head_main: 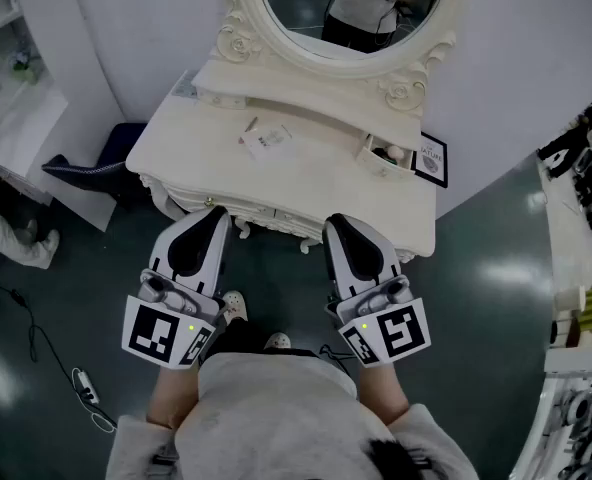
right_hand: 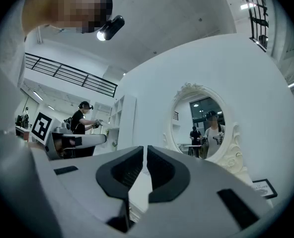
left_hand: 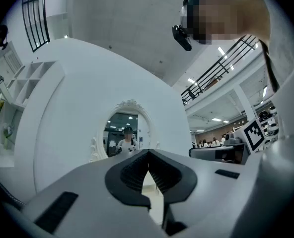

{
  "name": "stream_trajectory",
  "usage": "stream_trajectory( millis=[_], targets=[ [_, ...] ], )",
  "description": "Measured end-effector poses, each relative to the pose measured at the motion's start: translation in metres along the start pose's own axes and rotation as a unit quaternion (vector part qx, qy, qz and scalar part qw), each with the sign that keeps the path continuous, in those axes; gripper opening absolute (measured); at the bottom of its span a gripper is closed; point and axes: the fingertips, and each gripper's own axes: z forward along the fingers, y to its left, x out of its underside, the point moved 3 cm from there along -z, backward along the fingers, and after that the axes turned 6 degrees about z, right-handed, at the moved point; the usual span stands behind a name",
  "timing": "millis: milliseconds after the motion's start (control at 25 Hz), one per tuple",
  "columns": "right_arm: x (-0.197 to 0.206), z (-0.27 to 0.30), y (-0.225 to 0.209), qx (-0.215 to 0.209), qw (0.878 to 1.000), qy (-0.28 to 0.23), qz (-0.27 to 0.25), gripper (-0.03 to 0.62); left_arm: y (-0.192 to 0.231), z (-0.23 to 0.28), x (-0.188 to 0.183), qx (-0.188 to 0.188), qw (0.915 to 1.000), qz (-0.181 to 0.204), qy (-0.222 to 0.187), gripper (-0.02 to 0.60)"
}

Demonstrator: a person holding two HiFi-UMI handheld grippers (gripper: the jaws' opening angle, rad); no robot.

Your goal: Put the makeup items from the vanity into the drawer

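Note:
The cream vanity (head_main: 196, 133) with its oval mirror (head_main: 351, 8) stands in front of me. On its top lie a small white packet (head_main: 268, 140) and a thin pale item (head_main: 250, 125) beside it. A small drawer (head_main: 384, 157) stands open at the top's right, with something pale inside. My left gripper (head_main: 214, 212) and right gripper (head_main: 333, 222) hover side by side just short of the vanity's front edge, both shut with nothing in them. In the left gripper view the gripper (left_hand: 148, 156) points up at the mirror (left_hand: 124, 133). The right gripper (right_hand: 144, 150) shows its jaws closed too.
A black framed sign (head_main: 432, 158) leans at the vanity's right rear. Shelves with several items (head_main: 588, 218) run along the right. A dark blue object (head_main: 94, 173) lies on the floor left of the vanity, a cable (head_main: 81, 383) nearer me. Someone's leg (head_main: 16, 233) is at far left.

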Motion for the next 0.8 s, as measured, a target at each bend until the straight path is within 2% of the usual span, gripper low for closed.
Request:
stream_trajectory(
  millis=[480, 800],
  targets=[
    [0.006, 0.045, 0.003, 0.004, 1.0, -0.001, -0.001, 0.035, 0.041, 0.015, 0.009, 0.008, 1.0, -0.001, -0.002, 0.015],
    [0.012, 0.085, -0.008, 0.033, 0.999, -0.022, 0.035, 0.037, 0.084, 0.035, 0.022, 0.019, 0.9998, -0.008, -0.002, 0.015]
  ],
)
